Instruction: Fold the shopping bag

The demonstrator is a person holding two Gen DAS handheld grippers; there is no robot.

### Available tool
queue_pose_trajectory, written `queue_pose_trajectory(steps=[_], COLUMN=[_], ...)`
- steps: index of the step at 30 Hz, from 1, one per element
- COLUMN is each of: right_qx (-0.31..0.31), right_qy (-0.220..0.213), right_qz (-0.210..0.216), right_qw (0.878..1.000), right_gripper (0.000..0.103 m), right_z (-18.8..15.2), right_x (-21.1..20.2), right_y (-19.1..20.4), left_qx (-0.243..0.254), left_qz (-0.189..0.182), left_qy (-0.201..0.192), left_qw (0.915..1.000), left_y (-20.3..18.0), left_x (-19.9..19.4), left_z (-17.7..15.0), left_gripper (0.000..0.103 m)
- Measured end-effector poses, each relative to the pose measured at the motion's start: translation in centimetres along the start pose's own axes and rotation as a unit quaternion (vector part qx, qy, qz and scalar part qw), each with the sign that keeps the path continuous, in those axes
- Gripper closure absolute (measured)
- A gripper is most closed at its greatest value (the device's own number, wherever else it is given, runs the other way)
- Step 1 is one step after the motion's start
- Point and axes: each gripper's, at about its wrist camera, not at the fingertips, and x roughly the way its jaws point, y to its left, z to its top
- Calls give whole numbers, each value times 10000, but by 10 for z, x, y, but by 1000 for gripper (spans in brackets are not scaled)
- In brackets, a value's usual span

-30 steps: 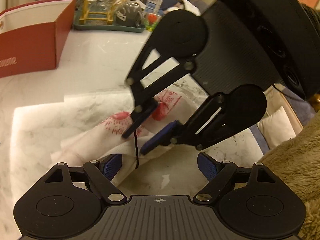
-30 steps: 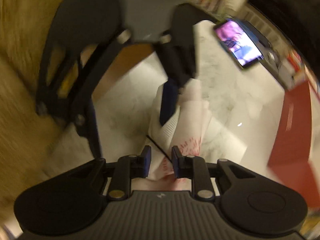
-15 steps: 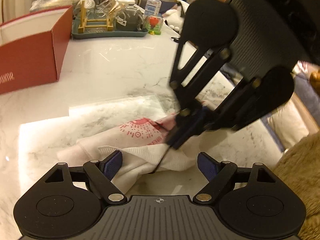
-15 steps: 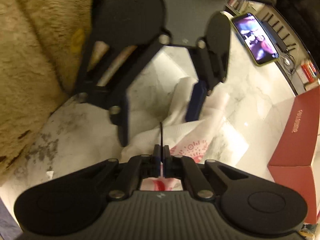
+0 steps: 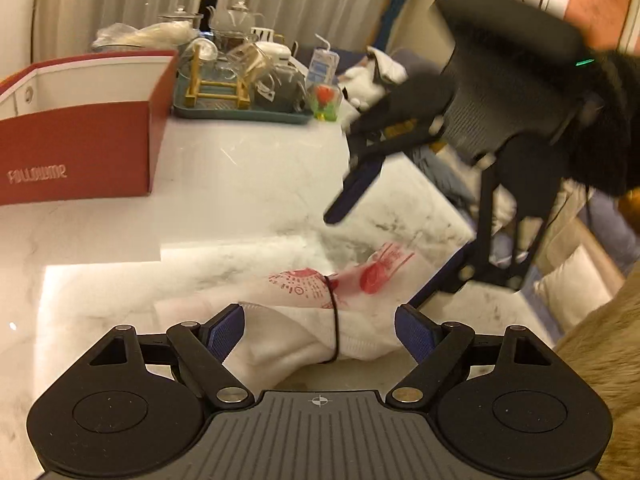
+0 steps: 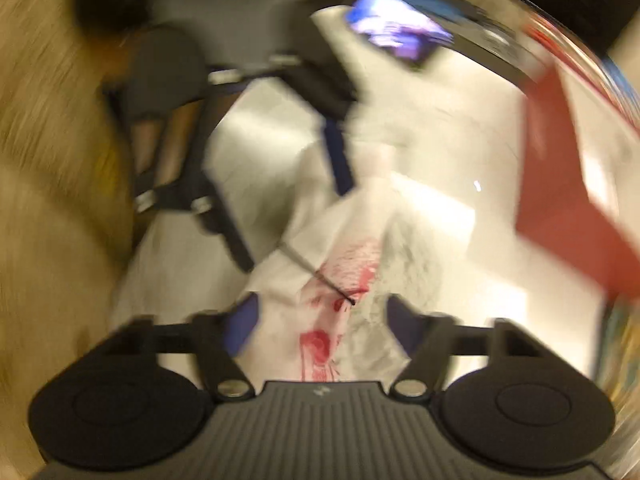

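**Bundled bag lies on the marble table, both grippers released**

The shopping bag [image 5: 320, 320] is white with red print. It lies rolled into a long bundle on the near part of the marble table [image 5: 240, 184]. A thin black band [image 5: 333, 320] runs round its middle. The bundle stretches from left to right, with the printed end pointing to the far right.

The left gripper [image 5: 320, 334] hangs just above the near edge of the bundle. Its jaws stand wide apart, with a blue pad on each side of the bag, and neither pad presses on it. It grasps nothing.

The right gripper [image 5: 384, 248] is lifted off the table on the far right, blurred in the left wrist view. Its jaws have just been opening, and they now stand wide with nothing pinched between them. In its own blurred view the right gripper [image 6: 320, 320] looks down on the printed end of the bag [image 6: 328, 280], with the band [image 6: 320, 276] crossing the fabric just ahead of its pads. The left gripper [image 6: 280, 200] shows beyond it.

A red box [image 5: 80, 144] stands at the far left of the table. A tray of glassware [image 5: 240, 92] sits behind it at the far edge. A lit phone [image 6: 396, 36] lies farther off in the right wrist view.
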Motion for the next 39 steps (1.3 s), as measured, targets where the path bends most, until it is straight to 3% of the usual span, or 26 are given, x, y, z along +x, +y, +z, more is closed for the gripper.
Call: queue_pose_trajectory(steps=[3,4,5,6,7,9,11,13,16,19,22,23,24,25,26,28,30,33,34,37,39], right_qx=[835,917,988,1177,1394,1781,2160,2674,3494,4547,5391,5524,5469,5353,5220,4641,3665,1911,1518,1210,613], right_qy=[261,390,510,497,451,414,318,109,-180,-383,-607,-665,-765,-832,-829,-764,-605,-501,-441,-314,-237], right_qz=[280,221,229,250,270,196,106,37,-137,185,953,1266,1576,1664,1444,848,35,-494,-533,-254,-547], right_qw=[9958,9948,9935,9915,9888,9829,9758,9635,9367,8896,8347,8212,8187,8239,8365,8784,9284,9791,9860,9918,9963], right_gripper=[20,26,42,48,49,61,72,75,75,70,55,59,59,59,58,59,65,72,72,58,57], right_z=[-20,-26,-30,-34,-38,-42,-45,-54,-72,-96,-116,-123,-129,-132,-133,-131,-118,-95,-87,-65,-58], right_x=[20,28,35,38,39,38,35,29,20,20,27,28,28,23,13,-9,-24,-33,-34,-32,-27], right_y=[-16,-17,-16,-15,-15,-14,-17,-21,-26,-24,-16,-14,-13,-11,-9,-7,1,18,21,13,13], left_qx=[-46,-15,15,21,-69,-636,-971,-935,-888,-913,-576,-479,-347,-214,-40,101,200,562,731,869,777], left_qz=[-241,-268,-295,-211,-114,63,-23,229,612,314,303,239,309,378,410,247,55,-34,28,197,254], left_qy=[32,155,277,475,672,1210,1280,1297,1219,611,561,614,748,882,1053,1202,1270,1399,1447,1532,1542], left_qw=[9997,9995,9992,9986,9976,9906,9870,9869,9867,9935,9963,9967,9961,9952,9936,9924,9917,9886,9868,9842,9847], left_y=[-3,-5,-6,-10,-10,-8,-6,-10,-13,-8,-2,1,1,1,0,-3,-11,-29,-35,-42,-44], left_x=[-9,-7,-5,-4,0,14,21,27,37,41,51,54,56,57,58,52,45,43,45,53,55], left_z=[-5,-6,-7,-10,-12,-15,-18,-17,-11,-1,8,10,11,11,11,13,15,18,17,16,15], left_gripper=[20,20,20,20,20,20,19,19,19,19,19,19,19,19,19,19,19,19,19,19,19])
